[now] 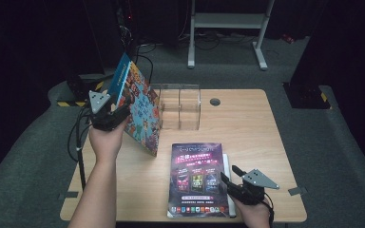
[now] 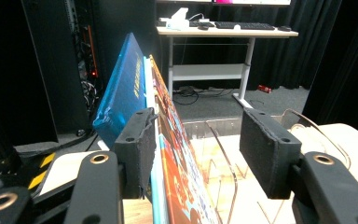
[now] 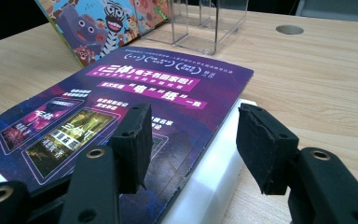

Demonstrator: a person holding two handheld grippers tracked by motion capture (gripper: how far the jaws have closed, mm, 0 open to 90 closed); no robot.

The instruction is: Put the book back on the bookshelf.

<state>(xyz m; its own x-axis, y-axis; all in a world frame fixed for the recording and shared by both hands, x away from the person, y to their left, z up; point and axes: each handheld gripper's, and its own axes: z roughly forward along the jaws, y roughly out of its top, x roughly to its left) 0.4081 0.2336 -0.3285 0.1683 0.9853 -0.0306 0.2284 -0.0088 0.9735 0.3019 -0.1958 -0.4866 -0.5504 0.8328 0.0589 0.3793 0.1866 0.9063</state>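
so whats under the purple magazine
A white book or pad lies under the purple magazine, its edge sticking out on the right. Its cover and anything beneath it are covered.

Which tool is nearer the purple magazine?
Right. The right tool sits at the purple magazine's right edge, jaws open; the left tool is farther off, at the upright colourful book.

My left claw [image 1: 108, 113] is black, topped by a grey three-cornered plate with small holes near its corners. Its two jaws end in thick, dark pads [image 2: 140, 147] (slightly frayed at the edges), each on a black arm with a brass-ringed screw hole. My right claw [image 1: 237, 186] looks the same, its plate at two o'clock. Black cables trail from both. My forearms are bare, no sleeves.
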